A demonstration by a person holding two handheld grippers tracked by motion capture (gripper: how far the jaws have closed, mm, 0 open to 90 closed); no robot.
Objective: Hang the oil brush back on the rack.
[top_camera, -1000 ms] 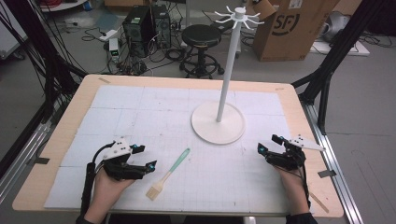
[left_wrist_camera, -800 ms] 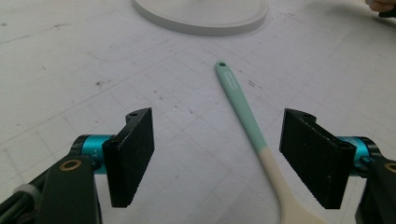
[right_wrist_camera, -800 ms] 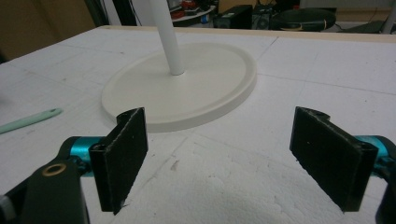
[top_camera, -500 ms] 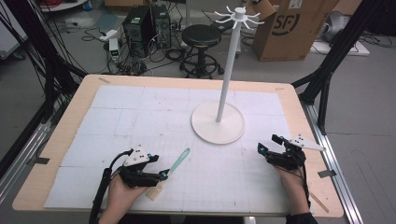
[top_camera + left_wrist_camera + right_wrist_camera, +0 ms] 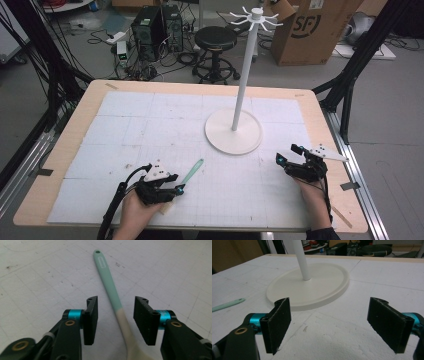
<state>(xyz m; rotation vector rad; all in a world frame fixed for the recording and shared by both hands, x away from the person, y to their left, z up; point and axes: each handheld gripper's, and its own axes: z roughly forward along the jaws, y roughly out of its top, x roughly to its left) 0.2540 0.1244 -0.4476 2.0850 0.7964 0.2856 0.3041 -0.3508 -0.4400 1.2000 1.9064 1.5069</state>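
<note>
spatula: one silicone spatula (image 5: 110,287), near left, handle lying between the jaws, untouched
left gripper (image 5: 115,315): narrowly parted
right gripper (image 5: 335,323): wide, holding nothing
hook stand (image 5: 234,131): one, far centre

The spatula's (image 5: 112,293) pale head is running off the bottom edge between the fingers (image 5: 91,320), hiding under the left gripper (image 5: 176,190) from above.

The stand (image 5: 234,131) rises mid-table, its round base and tall pole blocking the far centre. The white mat to its left and along the near edge between both hands lies open. Only the spatula (image 5: 110,290) lies there, between the jaws of the left hand-held gripper (image 5: 115,320), with room either side
</note>
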